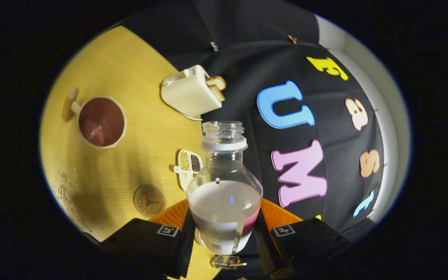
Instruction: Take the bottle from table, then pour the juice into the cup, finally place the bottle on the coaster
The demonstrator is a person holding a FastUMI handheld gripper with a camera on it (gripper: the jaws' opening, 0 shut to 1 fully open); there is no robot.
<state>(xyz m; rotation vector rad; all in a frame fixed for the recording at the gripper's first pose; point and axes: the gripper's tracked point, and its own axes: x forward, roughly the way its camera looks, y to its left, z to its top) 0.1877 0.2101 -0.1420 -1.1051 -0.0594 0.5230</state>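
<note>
Gripper view: the bottle (224, 186) sits clamped between the two fingers, both pressing on its labelled lower body, so the gripper (224, 233) is closed on it. The bottle is clear plastic, uncapped, with a white collar ring under the threaded mouth. Its neck points away from the camera, toward the booth wall. A little pinkish liquid shows low on its right side near the label; how much remains is hard to judge through the plastic and the fisheye bend.

The whole view is rolled, so the yellow wooden table (138, 128) stands to the left of the bottle instead of beneath it. Nearest the bottle on that table is a small compartmented dish (189, 167) holding grains or seeds in separate sections, just beside the bottle's shoulder. Below it, close to the left finger, lies the round coaster (149, 200), bare, with a dark emblem at its centre.

Further left is the cup (101, 121), a white mug with a pale handle, holding reddish-brown juice. It is well apart from the bottle's mouth. Water droplets (65, 186) speckle the table between the cup and the coaster.

Beyond the bottle's mouth stands a cream toaster (188, 91) with bread slices (217, 86) sticking out of its slots.
</note>
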